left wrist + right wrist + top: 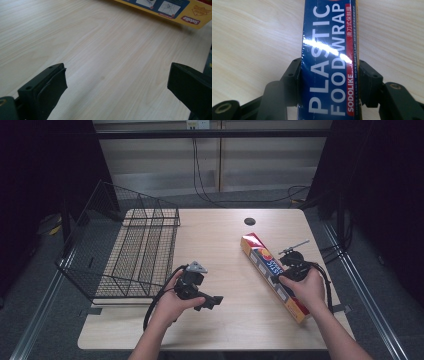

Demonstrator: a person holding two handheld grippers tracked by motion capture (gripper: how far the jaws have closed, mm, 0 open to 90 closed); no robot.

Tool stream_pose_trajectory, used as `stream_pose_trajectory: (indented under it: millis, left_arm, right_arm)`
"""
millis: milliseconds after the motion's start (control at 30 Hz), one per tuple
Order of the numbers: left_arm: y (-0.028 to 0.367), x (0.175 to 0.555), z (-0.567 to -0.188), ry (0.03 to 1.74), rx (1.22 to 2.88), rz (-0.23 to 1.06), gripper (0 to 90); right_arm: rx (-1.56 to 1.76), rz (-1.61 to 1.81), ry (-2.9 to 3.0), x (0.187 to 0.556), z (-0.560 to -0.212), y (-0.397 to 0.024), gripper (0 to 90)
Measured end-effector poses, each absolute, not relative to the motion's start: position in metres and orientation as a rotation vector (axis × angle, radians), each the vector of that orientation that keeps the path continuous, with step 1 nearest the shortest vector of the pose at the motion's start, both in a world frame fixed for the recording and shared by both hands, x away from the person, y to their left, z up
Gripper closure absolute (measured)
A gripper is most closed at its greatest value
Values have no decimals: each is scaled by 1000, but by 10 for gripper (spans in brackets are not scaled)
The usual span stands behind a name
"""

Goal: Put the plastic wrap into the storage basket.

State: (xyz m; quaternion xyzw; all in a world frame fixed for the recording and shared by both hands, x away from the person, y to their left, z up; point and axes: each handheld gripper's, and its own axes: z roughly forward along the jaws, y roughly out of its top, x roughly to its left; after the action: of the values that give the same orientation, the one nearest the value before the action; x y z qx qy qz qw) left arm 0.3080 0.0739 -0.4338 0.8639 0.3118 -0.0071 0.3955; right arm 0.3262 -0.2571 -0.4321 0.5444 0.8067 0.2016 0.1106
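A long plastic food wrap box, blue, yellow and red, lies slantwise on the right half of the wooden table. My right gripper comes down on its middle. In the right gripper view both black jaws press the box from either side, so the right gripper is shut on it. My left gripper hovers low over the table's front middle, pointing right toward the box. Its jaws stand wide apart with nothing between them, and the box's yellow edge lies far ahead.
A black wire basket stands on the left part of the table, with tall mesh sides. A round cable hole sits near the far edge. Bare wood lies between the two grippers. Cables trail on the floor behind the table.
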Motion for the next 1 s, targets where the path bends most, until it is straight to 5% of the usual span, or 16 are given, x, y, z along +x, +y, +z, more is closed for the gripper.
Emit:
stream_pose_trajectory:
  millis: [233, 600, 1000]
  left_arm:
    - [55, 320, -414, 702, 2160, -72, 0]
    - [29, 346, -378, 397, 2367, 182, 59]
    - [-7, 364, -346, 161, 2499, 204, 56]
  right_arm:
    - [1483, 679, 2421, 316, -414, -259, 460]
    - [1332, 794, 2522, 304, -392, -249, 464]
    - [1135, 856, 2620, 296, -371, -236, 463]
